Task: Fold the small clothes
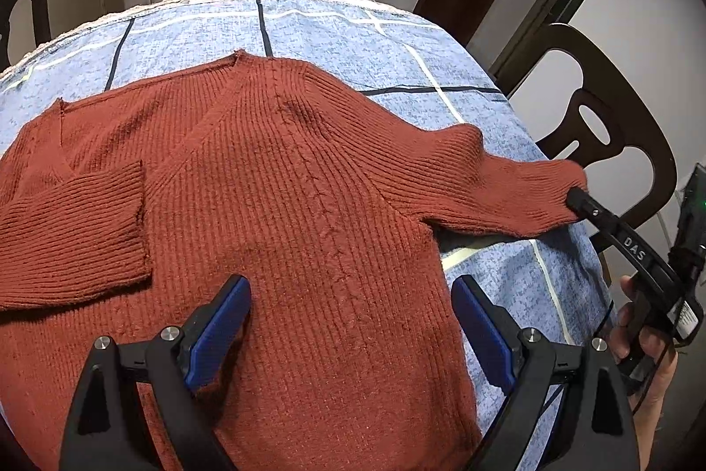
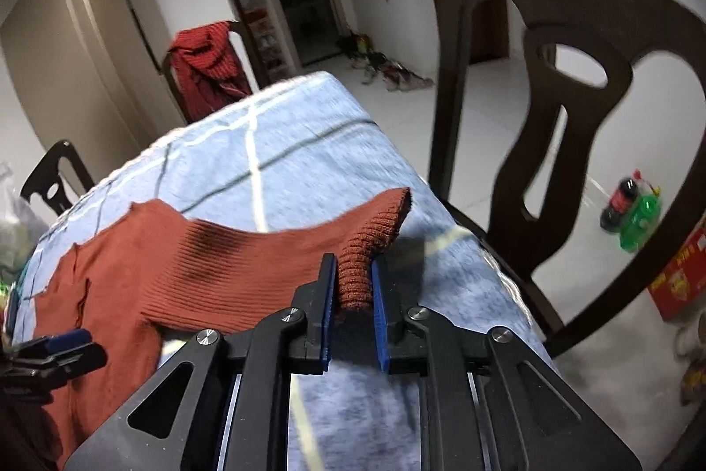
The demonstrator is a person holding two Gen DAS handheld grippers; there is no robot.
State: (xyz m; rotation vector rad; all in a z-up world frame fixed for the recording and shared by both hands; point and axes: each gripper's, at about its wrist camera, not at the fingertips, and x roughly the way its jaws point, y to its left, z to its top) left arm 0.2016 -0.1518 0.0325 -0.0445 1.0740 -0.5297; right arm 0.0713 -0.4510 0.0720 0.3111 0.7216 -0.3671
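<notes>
Sweater lies flat on blue tablecloth, one sleeve already folded across chest. Right gripper clamps other sleeve cuff; left gripper hovers spread above hem. Best: carry cuff across, keep sleeve flat.

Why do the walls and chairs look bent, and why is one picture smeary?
Both views come through fisheye lenses, so straight edges bow and the corners go black. The left wrist view is sharp: the ribs of the sweater read clearly. The right wrist view is motion-smeared, most on the chair and tablecloth, with lamp glare top left; the right gripper, jaws shut on the sleeve cuff, stays crisp.
</notes>
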